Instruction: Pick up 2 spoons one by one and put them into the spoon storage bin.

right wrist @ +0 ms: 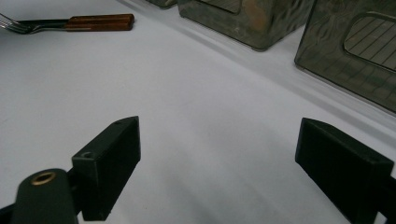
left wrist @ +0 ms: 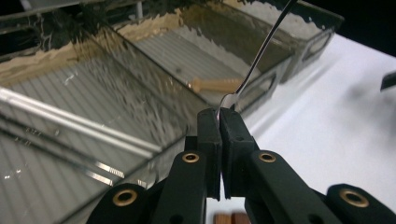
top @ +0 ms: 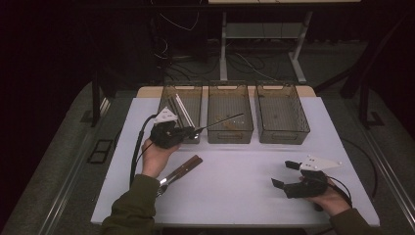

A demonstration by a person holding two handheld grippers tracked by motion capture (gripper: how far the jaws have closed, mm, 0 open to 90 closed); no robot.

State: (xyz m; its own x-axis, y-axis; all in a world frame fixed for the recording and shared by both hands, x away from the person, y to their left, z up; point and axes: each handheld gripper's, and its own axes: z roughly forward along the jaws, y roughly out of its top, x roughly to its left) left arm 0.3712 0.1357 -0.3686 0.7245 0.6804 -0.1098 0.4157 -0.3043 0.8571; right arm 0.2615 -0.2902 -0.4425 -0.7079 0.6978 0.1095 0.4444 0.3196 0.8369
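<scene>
Your left hand-held gripper (left wrist: 219,114) is clamped on the bowl end of a thin metal spoon (left wrist: 261,51), whose handle reaches out over the middle bin (top: 230,117). The left gripper view catches a wooden piece (left wrist: 215,85) lying inside that bin. Your right hand-held gripper (right wrist: 217,163) rests on the white worktop (top: 235,181), jaws apart and empty; its view shows wooden-handled cutlery (right wrist: 95,22) far ahead.

High view overhead, facing forward; both gripper views low, close, sharing the bins (top: 230,112).
</scene>
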